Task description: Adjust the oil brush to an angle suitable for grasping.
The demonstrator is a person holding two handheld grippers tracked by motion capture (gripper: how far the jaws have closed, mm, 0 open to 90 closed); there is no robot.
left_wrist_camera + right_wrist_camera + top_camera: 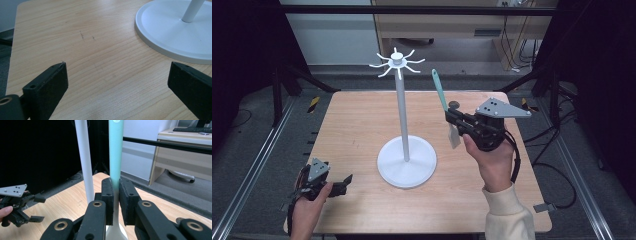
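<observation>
Right claw (pixel 115 192) grips a teal-handled spatula (pixel 116 152) upright beside the stand's pole (pixel 84 157).

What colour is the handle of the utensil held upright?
Teal handle, fading to white lower down; the right gripper view shows it best.

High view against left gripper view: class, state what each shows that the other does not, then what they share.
High view alone: the hook crown atop the white stand, the right gripper shut on a teal-handled utensil held upright, both hands, and the floor around the table. Left gripper view alone: a close look between the left gripper and its wide-open black fingers, plus fine scratches in the wood. Both: the wooden table, the stand's round base and the foot of its pole.
</observation>
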